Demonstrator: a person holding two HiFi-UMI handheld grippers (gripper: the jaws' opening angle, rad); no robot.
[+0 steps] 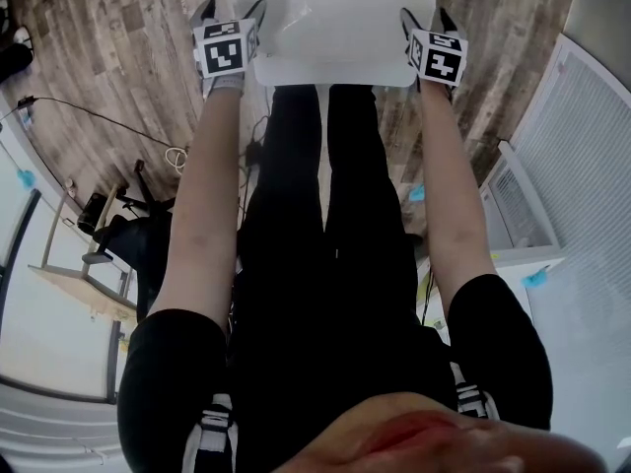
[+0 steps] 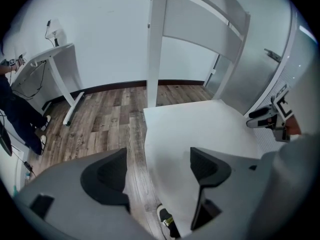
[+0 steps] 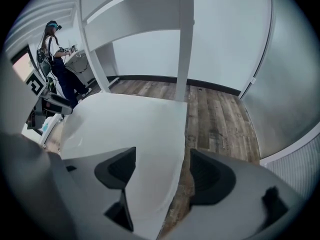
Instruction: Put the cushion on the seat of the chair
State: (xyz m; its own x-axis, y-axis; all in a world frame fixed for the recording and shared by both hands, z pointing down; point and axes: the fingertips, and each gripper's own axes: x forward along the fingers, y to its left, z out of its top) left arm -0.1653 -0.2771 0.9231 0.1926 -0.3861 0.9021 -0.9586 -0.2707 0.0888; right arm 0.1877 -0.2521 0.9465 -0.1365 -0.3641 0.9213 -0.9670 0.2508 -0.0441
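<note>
A white cushion (image 1: 335,13) lies flat on the seat of a white chair, seen at the top of the head view. My left gripper (image 1: 229,16) hangs over its left edge and my right gripper (image 1: 426,20) over its right edge. In the left gripper view the cushion (image 2: 200,129) fills the seat below the slatted chair back (image 2: 200,24); the left gripper (image 2: 157,171) is open, with the cushion's edge below the gap and clear of the pads. In the right gripper view the right gripper (image 3: 162,171) is open above the cushion's (image 3: 125,129) right edge, nothing pressed.
Wood plank floor (image 2: 105,119) surrounds the chair. A white desk (image 2: 57,66) stands by the wall at left. Another person (image 3: 55,49) works at a table in the background. My legs (image 1: 325,195) stand close to the seat's front. Cables (image 1: 108,116) trail on the floor.
</note>
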